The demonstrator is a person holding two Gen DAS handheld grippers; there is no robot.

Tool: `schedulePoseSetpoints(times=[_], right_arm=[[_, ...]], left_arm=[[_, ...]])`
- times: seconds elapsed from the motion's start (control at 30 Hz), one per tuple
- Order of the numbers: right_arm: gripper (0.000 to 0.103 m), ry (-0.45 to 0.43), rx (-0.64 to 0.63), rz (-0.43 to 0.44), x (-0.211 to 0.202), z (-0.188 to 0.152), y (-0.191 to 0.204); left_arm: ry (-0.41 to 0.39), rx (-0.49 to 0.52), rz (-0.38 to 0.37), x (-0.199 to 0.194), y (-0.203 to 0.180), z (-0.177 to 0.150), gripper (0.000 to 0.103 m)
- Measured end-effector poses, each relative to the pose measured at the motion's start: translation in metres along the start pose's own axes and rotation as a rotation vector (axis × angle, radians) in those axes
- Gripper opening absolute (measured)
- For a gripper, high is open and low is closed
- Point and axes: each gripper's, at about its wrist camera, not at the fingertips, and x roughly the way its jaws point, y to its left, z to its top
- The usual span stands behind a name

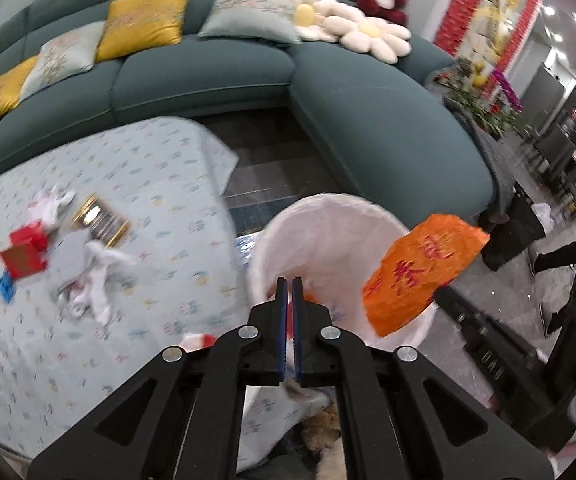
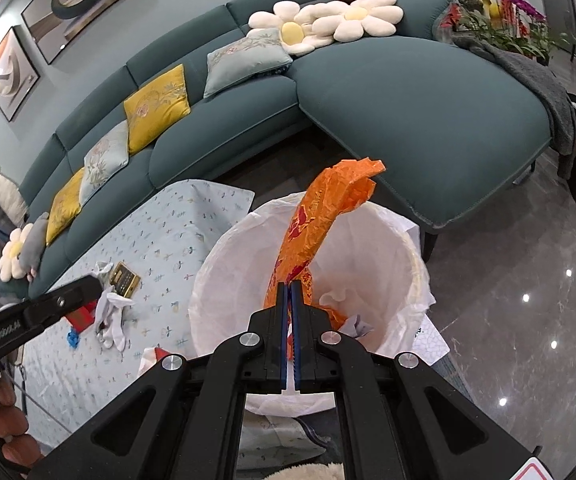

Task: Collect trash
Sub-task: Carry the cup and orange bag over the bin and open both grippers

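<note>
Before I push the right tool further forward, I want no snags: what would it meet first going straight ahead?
Probably the white liner of the bin, whose open mouth lies ahead and below. The right tool, shut on the orange bag, already points into it; depth is uncertain.

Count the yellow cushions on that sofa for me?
2 in the right claw's view: one mid-sofa, one further left. The left claw's view also shows two. More may lie beyond the frame.
</note>
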Motion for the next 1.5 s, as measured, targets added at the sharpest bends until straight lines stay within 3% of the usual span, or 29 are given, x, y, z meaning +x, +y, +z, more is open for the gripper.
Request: schedulePoseSetpoints(times=[0.1,0.17,0.33,0.47,0.83,0.9,1.0,1.07,1.17,1.5], right_arm=[[0.003,0.011,-0.005,0.008,0.007,-0.003,0.006],[0.003,0.019,-0.004,0.013,0.012,-0.007,0.01],[0.003,0.043,-0.001,0.021,0.022,-0.014,0.018],[0.002,0.051,0.012,0.029,0.024,-0.017,0.016],[0.003,0.07,0.038,0.038,0.029,-0.019,0.012],[0.003,0.073,0.039,0.039,0.031,-0.02,0.011],[0.003,0.083,0.04,0.041,0.033,-0.02,0.01],[0.003,0.085,0.039,0.043,0.033,-0.02,0.011],[0.003,0.083,0.034,0.044,0.033,-0.02,0.012],[0.003,0.051,0.019,0.038,0.024,-0.015,0.014]], left_arm=[[0.035,-0.032,0.024,0.001,0.021,-0.015,0.019],[0.054,-0.06,0.049,0.004,0.034,-0.028,0.041],[0.098,-0.064,0.091,0.014,0.041,-0.056,0.06],[0.125,-0.028,0.099,0.026,0.031,-0.072,0.067],[0.227,-0.02,0.21,0.074,0.031,-0.099,0.067],[0.242,-0.032,0.225,0.08,0.035,-0.102,0.06],[0.258,-0.041,0.212,0.085,0.04,-0.103,0.039],[0.262,-0.036,0.204,0.086,0.042,-0.103,0.019],[0.242,-0.031,0.199,0.08,0.042,-0.1,0.013],[0.11,-0.003,0.141,0.039,0.028,-0.069,0.012]])
